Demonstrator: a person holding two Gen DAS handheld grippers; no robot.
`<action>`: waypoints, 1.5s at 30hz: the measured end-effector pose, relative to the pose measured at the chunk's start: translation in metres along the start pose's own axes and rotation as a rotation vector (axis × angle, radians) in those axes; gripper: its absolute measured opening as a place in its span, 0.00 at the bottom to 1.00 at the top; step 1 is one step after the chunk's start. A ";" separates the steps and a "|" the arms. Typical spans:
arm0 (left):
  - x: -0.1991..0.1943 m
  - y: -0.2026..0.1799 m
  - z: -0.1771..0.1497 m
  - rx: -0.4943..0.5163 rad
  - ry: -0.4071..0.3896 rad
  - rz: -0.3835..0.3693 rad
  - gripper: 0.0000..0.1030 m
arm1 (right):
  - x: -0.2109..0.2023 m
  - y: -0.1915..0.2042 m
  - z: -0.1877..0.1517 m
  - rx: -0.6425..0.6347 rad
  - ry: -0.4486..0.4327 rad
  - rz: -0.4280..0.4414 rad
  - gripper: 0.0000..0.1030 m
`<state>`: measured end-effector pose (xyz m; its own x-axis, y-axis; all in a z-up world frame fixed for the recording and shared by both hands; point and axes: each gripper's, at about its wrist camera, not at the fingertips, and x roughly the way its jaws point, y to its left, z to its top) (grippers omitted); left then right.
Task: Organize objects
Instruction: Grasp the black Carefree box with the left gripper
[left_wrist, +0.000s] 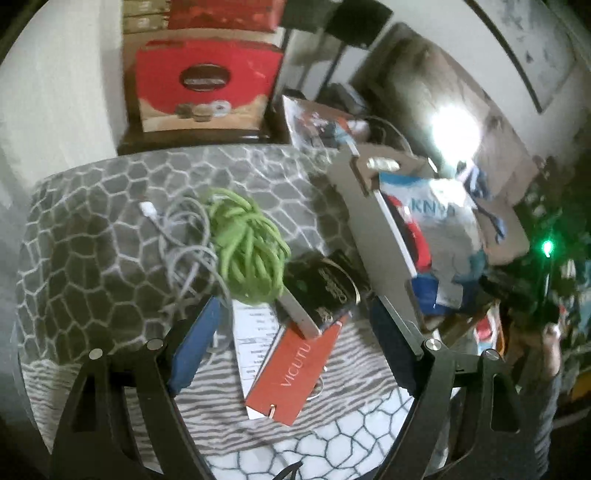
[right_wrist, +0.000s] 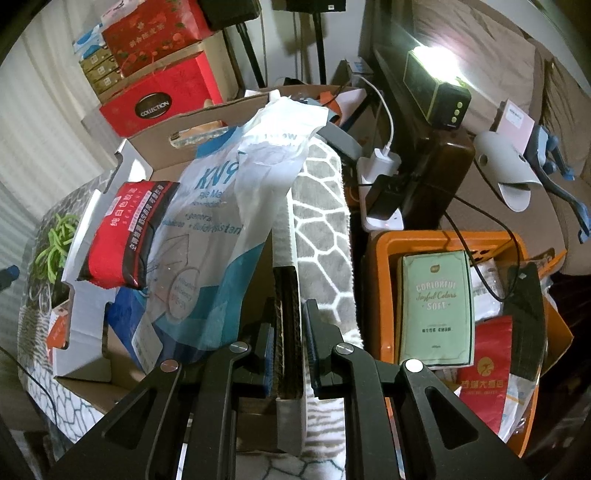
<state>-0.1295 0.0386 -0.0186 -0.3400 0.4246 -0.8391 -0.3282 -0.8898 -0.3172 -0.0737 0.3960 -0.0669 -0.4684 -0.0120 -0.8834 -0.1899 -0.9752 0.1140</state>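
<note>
In the left wrist view my left gripper (left_wrist: 295, 321) is open above a grey patterned cloth (left_wrist: 92, 258). Between its blue-padded fingers lie an orange VICUTU tag (left_wrist: 295, 373), a white paper slip (left_wrist: 255, 332), a black packet (left_wrist: 325, 284) and a grey stick. A green cord bundle (left_wrist: 247, 243) and a grey cable (left_wrist: 177, 240) lie just beyond. In the right wrist view my right gripper (right_wrist: 288, 339) is shut on the wall of a cardboard box (right_wrist: 286, 295). The box (left_wrist: 369, 206) holds a KN95 mask bag (right_wrist: 221, 206) and a red packet (right_wrist: 129, 236).
An orange crate (right_wrist: 380, 295) with a green pack (right_wrist: 436, 306) and red bag stands right of the box. Red gift boxes (left_wrist: 207, 85) are stacked at the back. A power strip with chargers (right_wrist: 380, 181), a lamp (right_wrist: 439, 88) and cables lie behind the crate.
</note>
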 end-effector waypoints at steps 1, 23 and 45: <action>0.005 -0.003 -0.003 0.013 0.009 -0.008 0.79 | 0.000 0.000 0.000 0.000 0.000 0.000 0.13; 0.088 -0.041 0.014 -0.113 0.159 0.095 0.82 | 0.003 0.003 -0.001 -0.007 0.007 -0.009 0.13; 0.060 -0.013 0.015 -0.231 0.026 -0.053 0.29 | 0.003 0.002 0.002 -0.005 0.004 -0.016 0.13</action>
<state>-0.1588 0.0787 -0.0583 -0.3039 0.4702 -0.8286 -0.1340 -0.8822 -0.4514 -0.0769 0.3945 -0.0689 -0.4614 0.0028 -0.8872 -0.1932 -0.9763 0.0974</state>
